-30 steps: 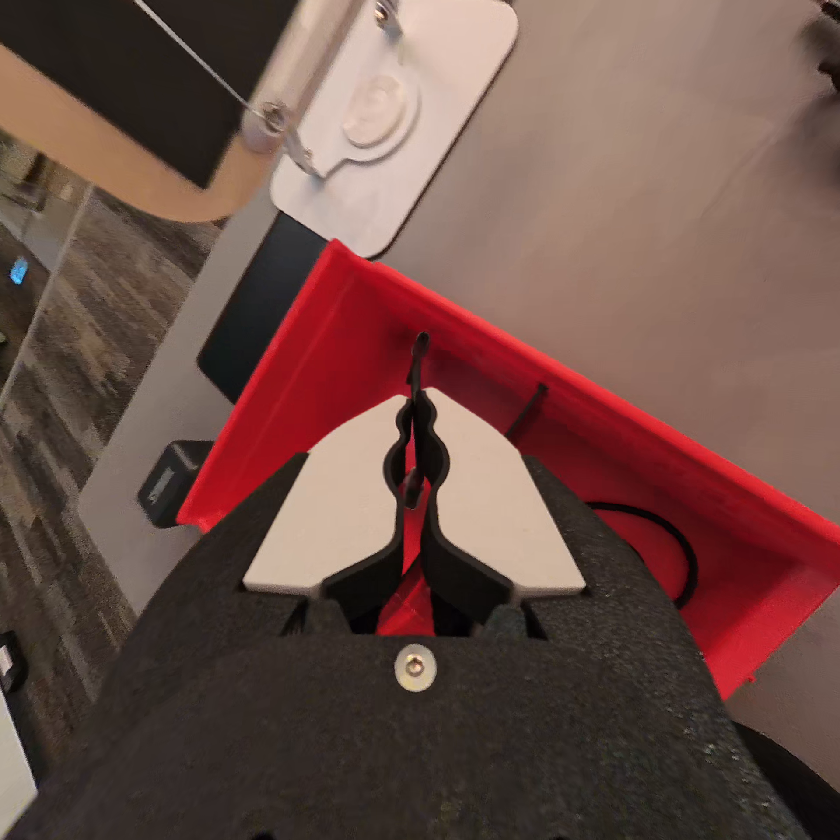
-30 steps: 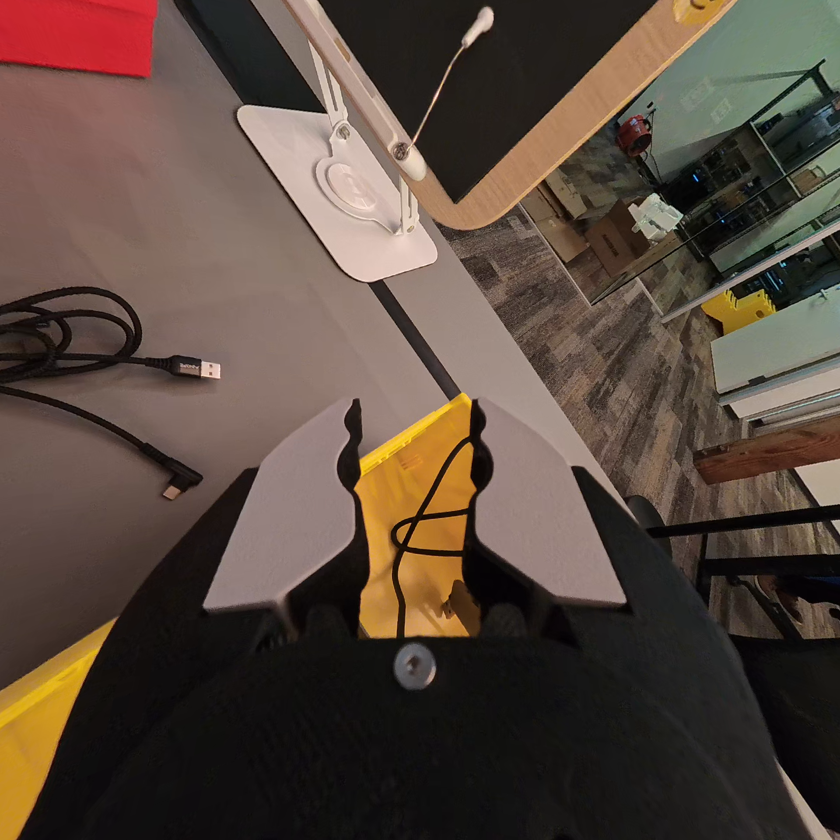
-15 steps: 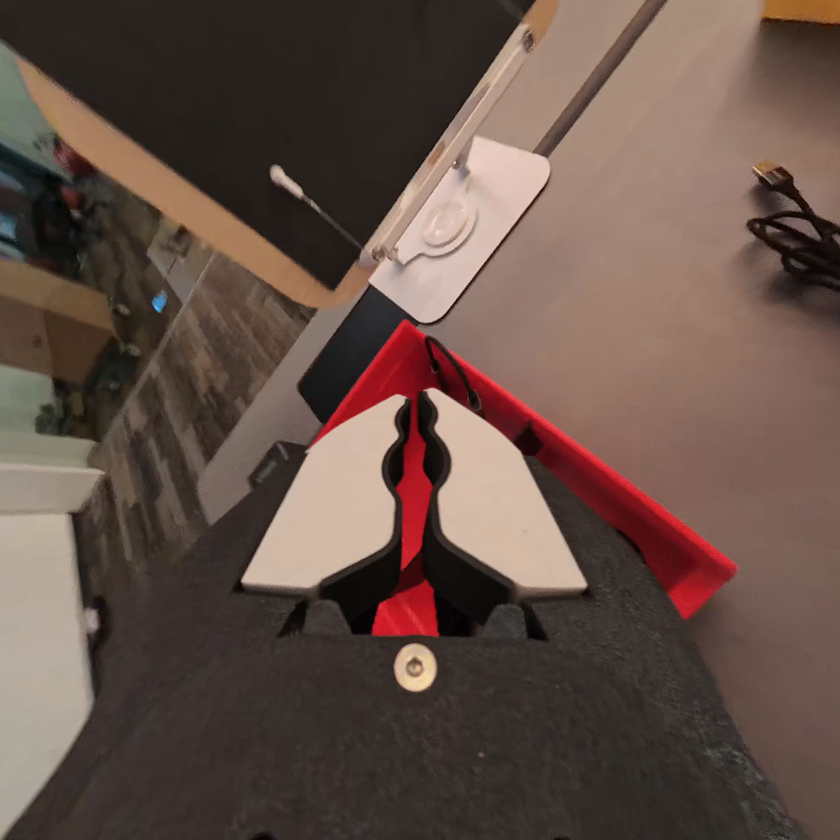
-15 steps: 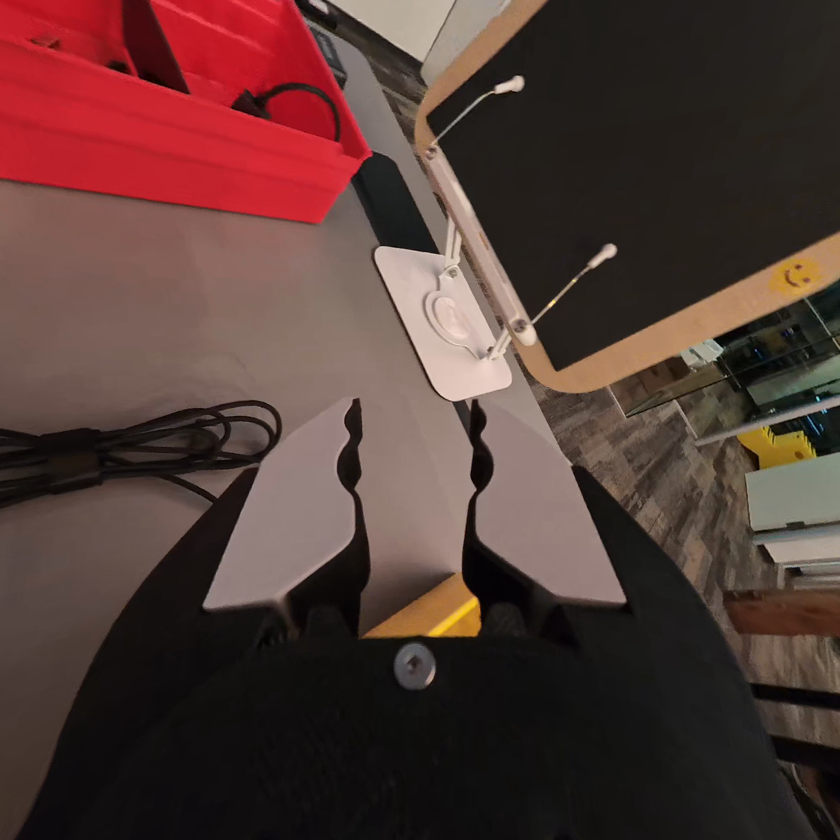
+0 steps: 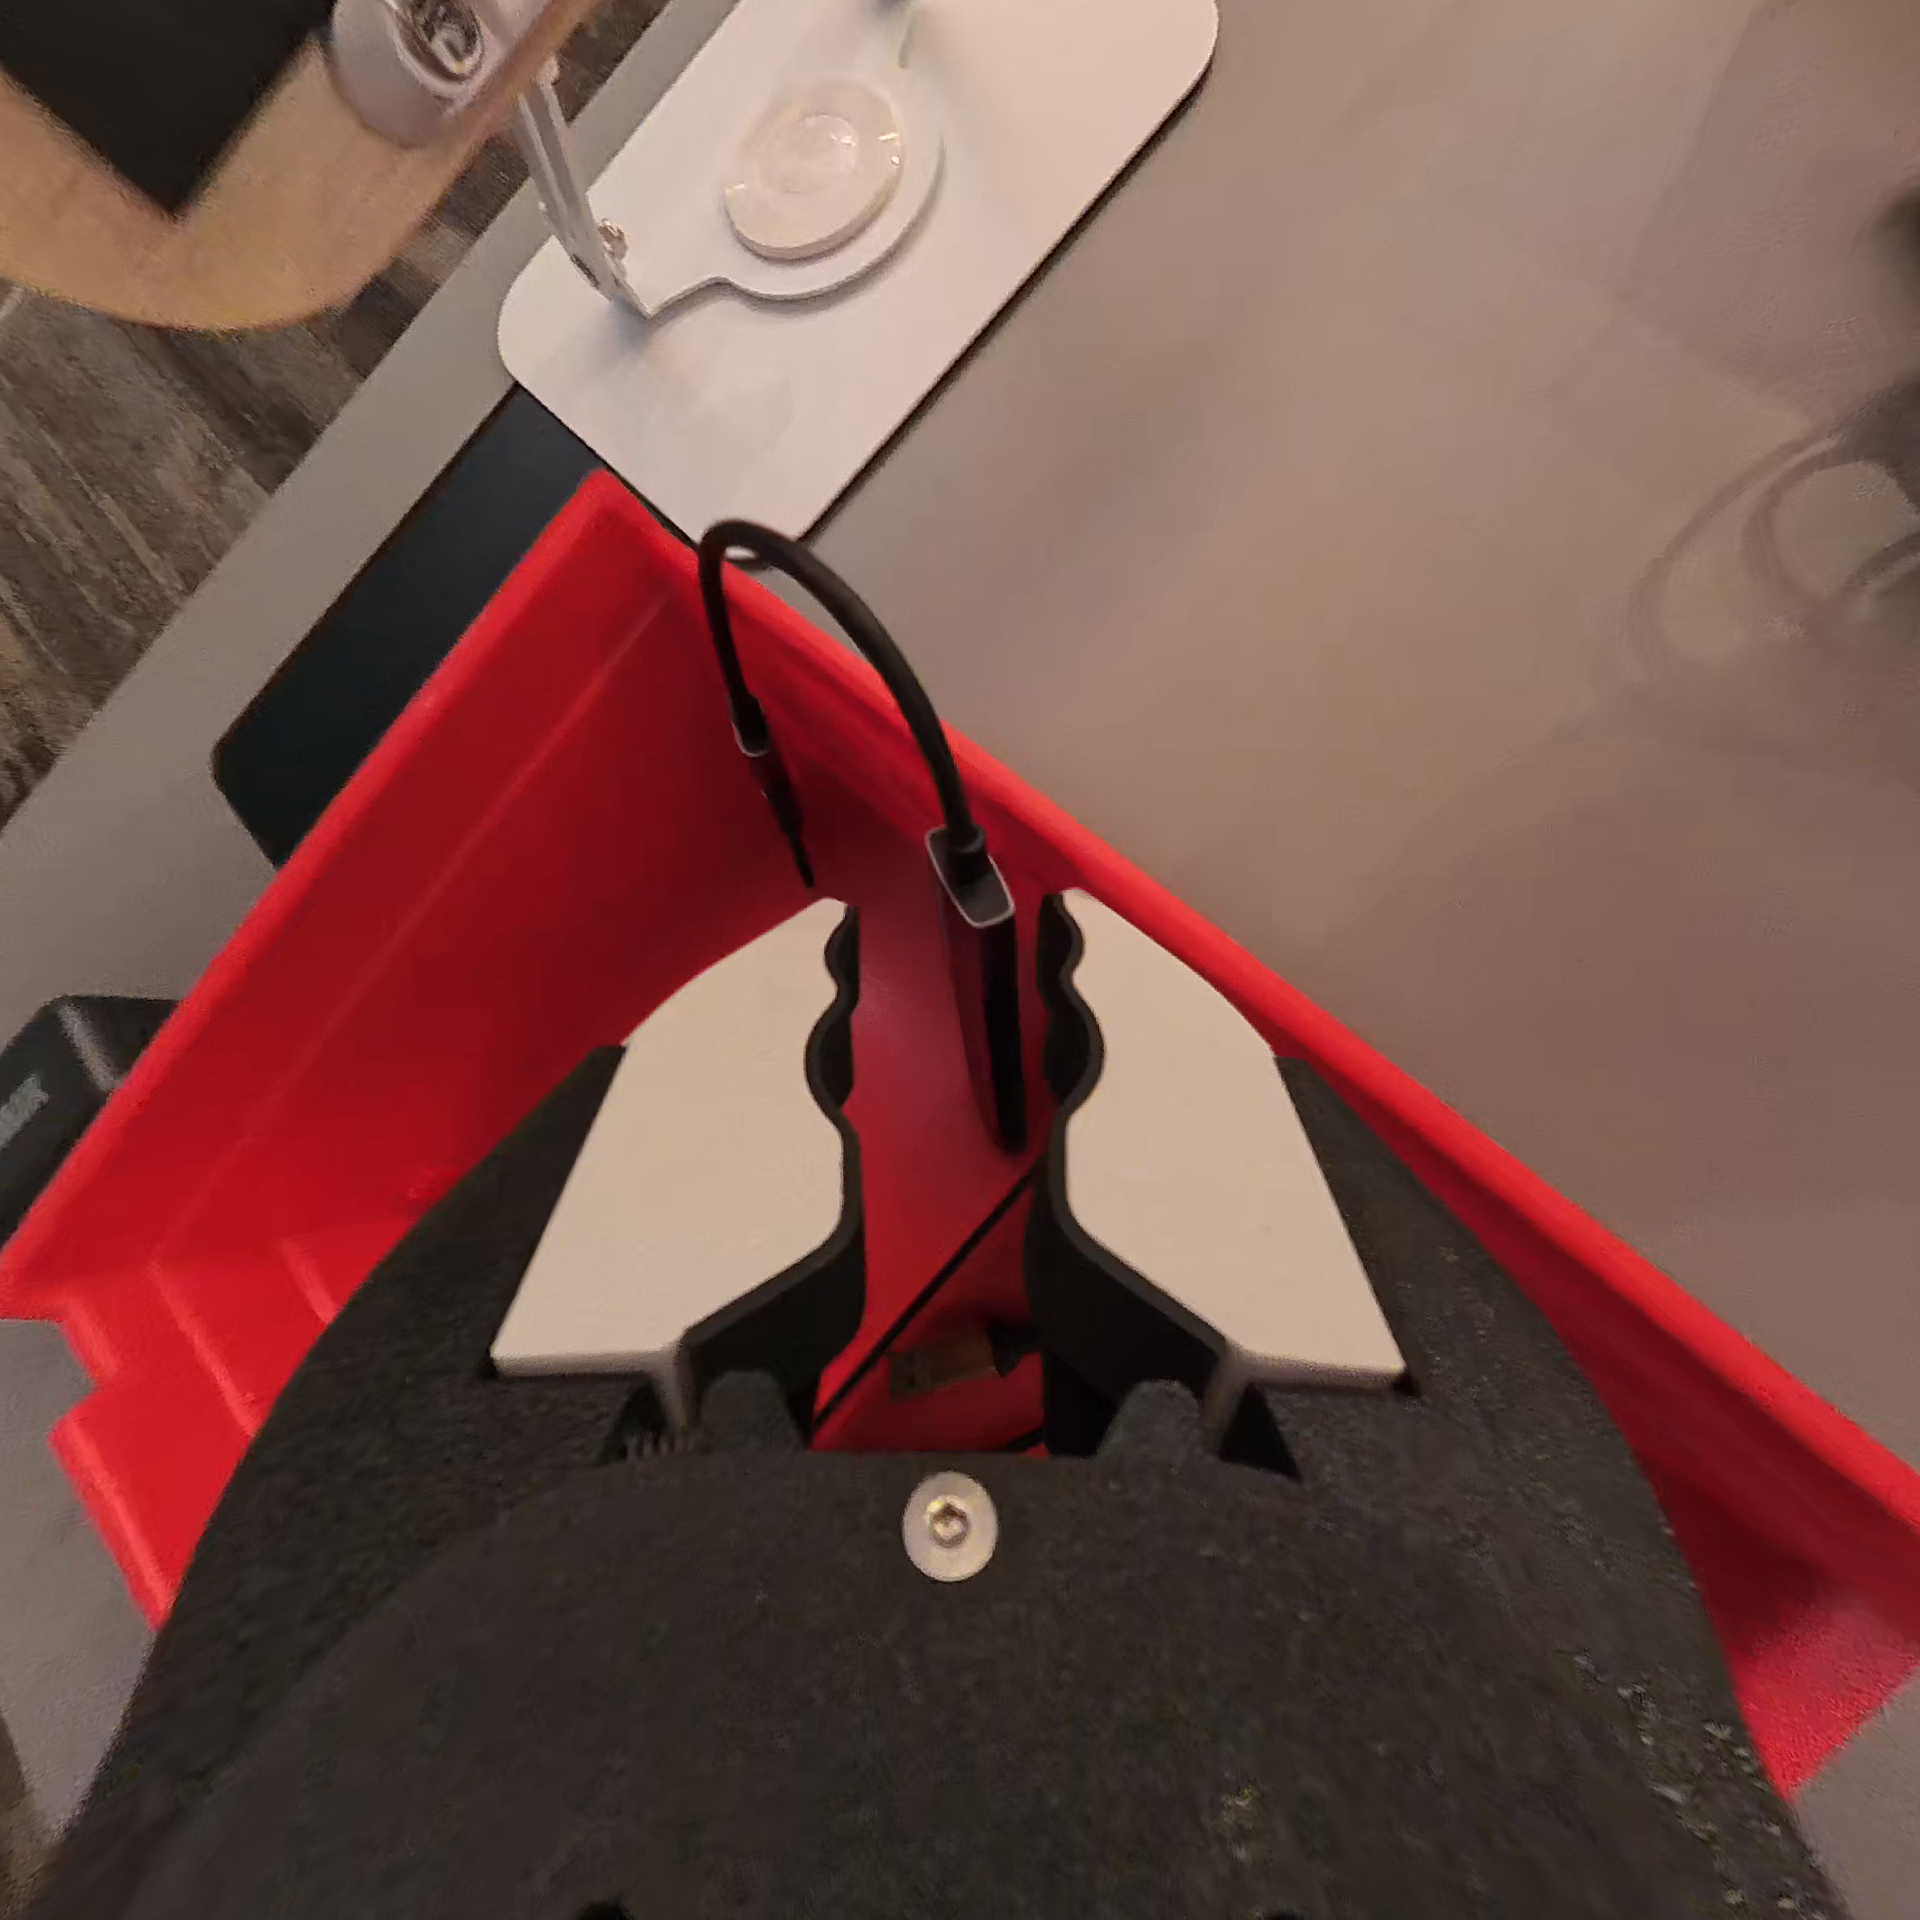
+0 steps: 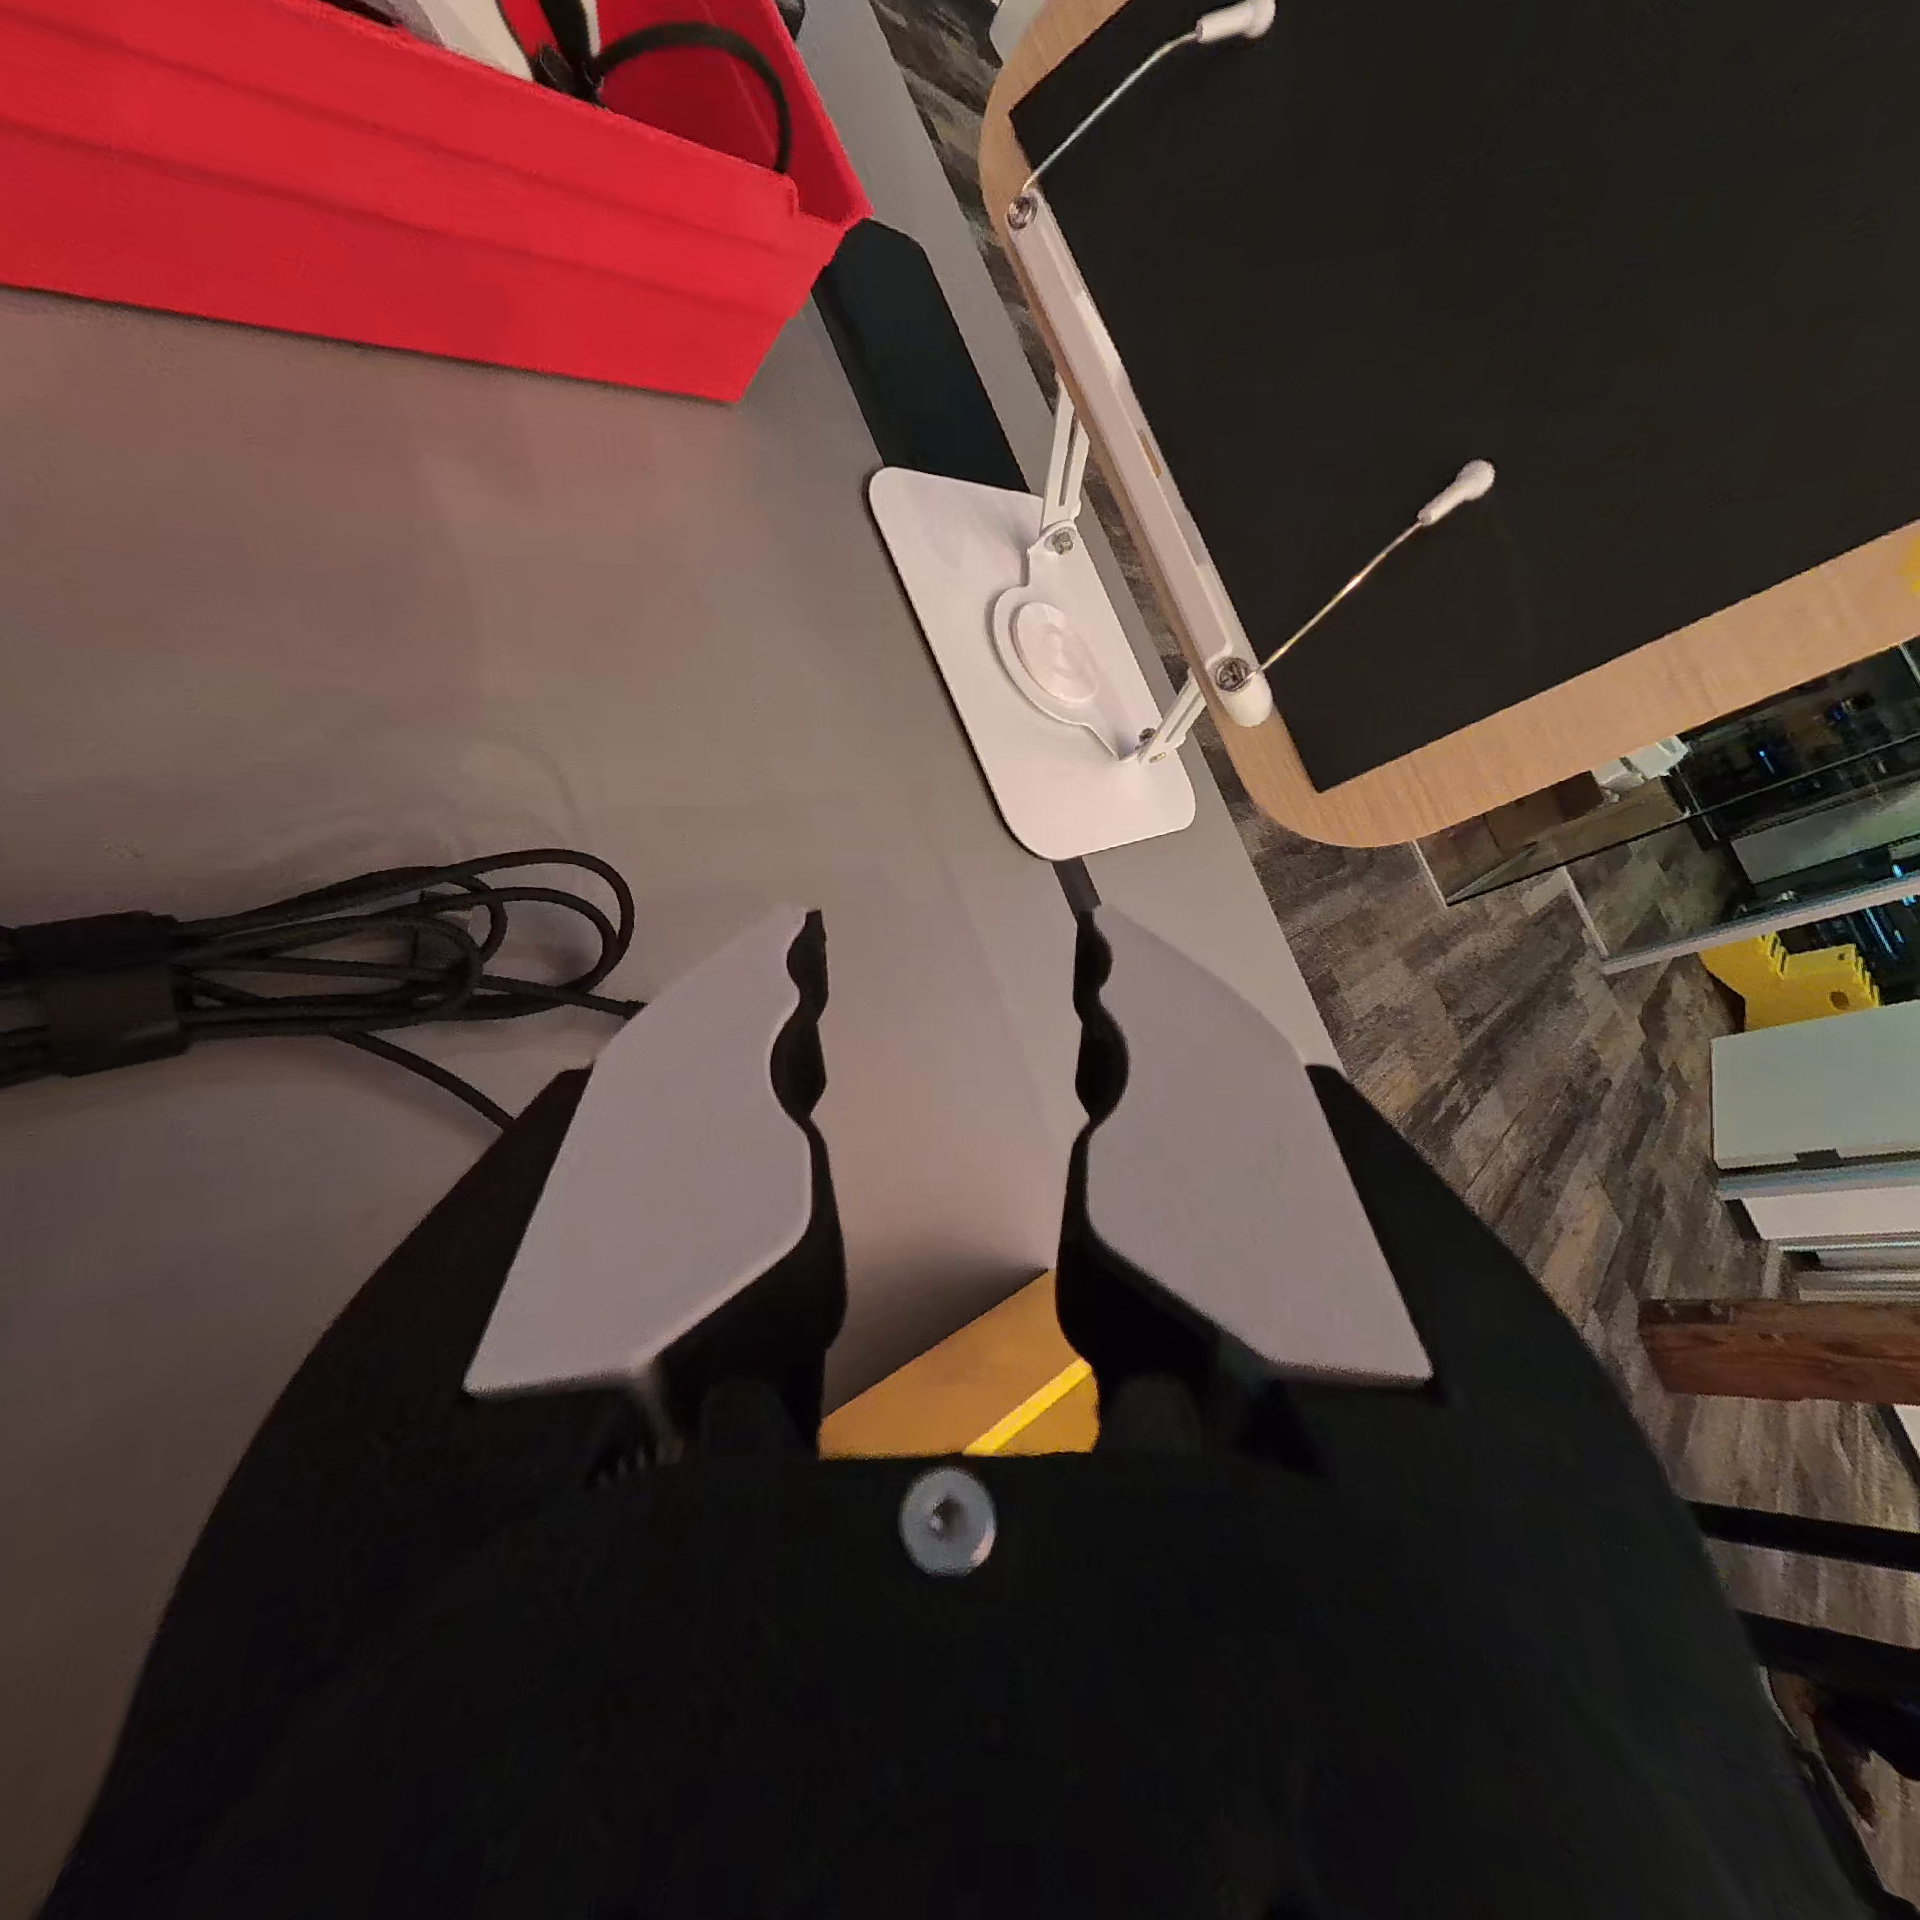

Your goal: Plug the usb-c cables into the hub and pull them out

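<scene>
In the left wrist view my left gripper (image 5: 948, 912) is open over the red bin (image 5: 468, 935). The dark slim hub (image 5: 992, 1029) stands on end in the bin between my fingers. It is close to the right finger (image 5: 1070, 997) and clearly apart from the left one. Its short black cable (image 5: 831, 613) loops up over the bin's corner and ends in a plug (image 5: 750, 727). In the right wrist view my right gripper (image 6: 951, 930) is open and empty above the grey table (image 6: 416, 623). A tied bundle of black cables (image 6: 260, 966) lies on the table to its left.
A white stand base (image 6: 1039, 707) with a black, wood-edged board (image 6: 1455, 364) is at the table's edge, next to the red bin (image 6: 364, 239). A yellow bin (image 6: 956, 1382) is under my right gripper. Another plug (image 5: 935, 1371) lies in the red bin. One gripper's finger ends stand about 30 centimetres off the other's.
My left gripper was shut on the hub over the red bin and has now opened, letting it go. My right gripper stayed open and swung away from the yellow bin.
</scene>
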{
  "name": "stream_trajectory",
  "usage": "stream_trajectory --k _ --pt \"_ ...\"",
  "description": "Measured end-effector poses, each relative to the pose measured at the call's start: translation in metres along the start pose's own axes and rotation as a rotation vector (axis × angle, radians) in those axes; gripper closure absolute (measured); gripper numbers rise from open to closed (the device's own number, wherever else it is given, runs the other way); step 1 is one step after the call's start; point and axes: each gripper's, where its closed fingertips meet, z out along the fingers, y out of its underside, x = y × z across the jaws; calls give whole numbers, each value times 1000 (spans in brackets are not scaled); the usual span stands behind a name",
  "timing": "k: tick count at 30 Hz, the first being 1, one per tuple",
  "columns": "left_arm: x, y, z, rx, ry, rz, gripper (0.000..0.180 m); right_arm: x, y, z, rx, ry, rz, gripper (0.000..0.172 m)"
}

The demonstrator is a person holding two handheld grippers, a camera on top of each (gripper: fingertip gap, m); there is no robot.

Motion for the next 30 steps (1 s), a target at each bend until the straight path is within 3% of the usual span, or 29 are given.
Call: stream_trajectory --k 3,6,9,13,17,21,24,27,30 --pt "-3 -1 6 -10 -28 28 169 1 4 2 -13 1 2 125" --pt "-20 -6 0 -5 -111 23 171 2 8 2 -28 5 -2 125" --pt "-37 -19 -25 87 -147 -30 171 4 8 1 -24 13 4 125" --pt "-31 -53 -80 281 -42 -141 171 4 1 1 1 8 21 126" --pt "11 -92 -137 414 59 -32 171 -4 -16 0 48 -1 -7 126" --pt "71 -121 -171 453 109 122 171 -26 -68 -18 270 -96 21 125" --pt "114 -123 -169 390 117 275 172 -36 -111 -44 463 -123 40 117" --pt "153 -117 -154 305 109 419 172 -34 -137 -70 591 -20 1 105" --pt "185 -112 -136 247 118 466 171 -55 -143 -75 599 -45 -116 116"
